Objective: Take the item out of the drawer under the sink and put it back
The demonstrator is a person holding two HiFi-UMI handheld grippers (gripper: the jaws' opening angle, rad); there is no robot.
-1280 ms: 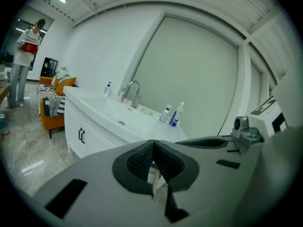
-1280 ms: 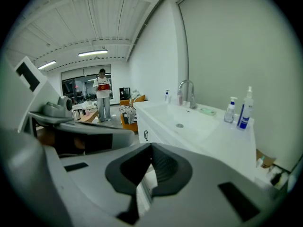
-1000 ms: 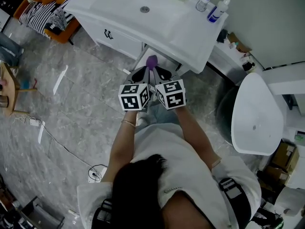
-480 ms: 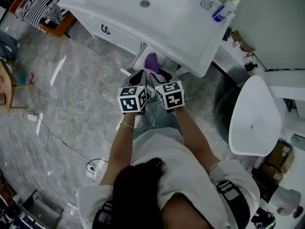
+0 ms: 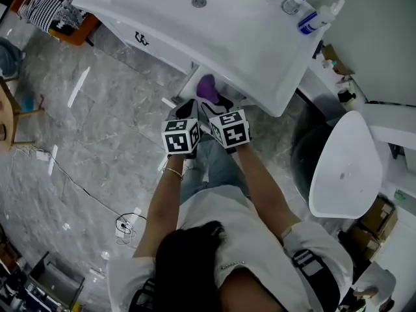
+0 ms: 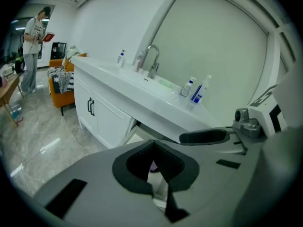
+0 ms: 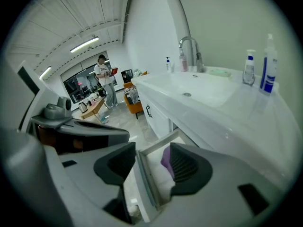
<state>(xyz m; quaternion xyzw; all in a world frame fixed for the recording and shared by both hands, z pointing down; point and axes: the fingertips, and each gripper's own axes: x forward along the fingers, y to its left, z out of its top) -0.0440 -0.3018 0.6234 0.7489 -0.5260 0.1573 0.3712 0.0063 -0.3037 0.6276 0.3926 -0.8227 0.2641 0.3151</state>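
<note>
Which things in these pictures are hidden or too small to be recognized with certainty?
- Head view: the purple item is partly covered by the sink counter; its kind is unclear.
- Left gripper view: the left gripper hides nearly all of the drawer.
- Every view: labels on the bottles are too small to read.

Glossy wht sink top (image 5: 247, 44), polished grey stone floor (image 5: 110, 129), shiny metal tap (image 7: 198, 56), plastic spray bottle (image 5: 318, 17)
</note>
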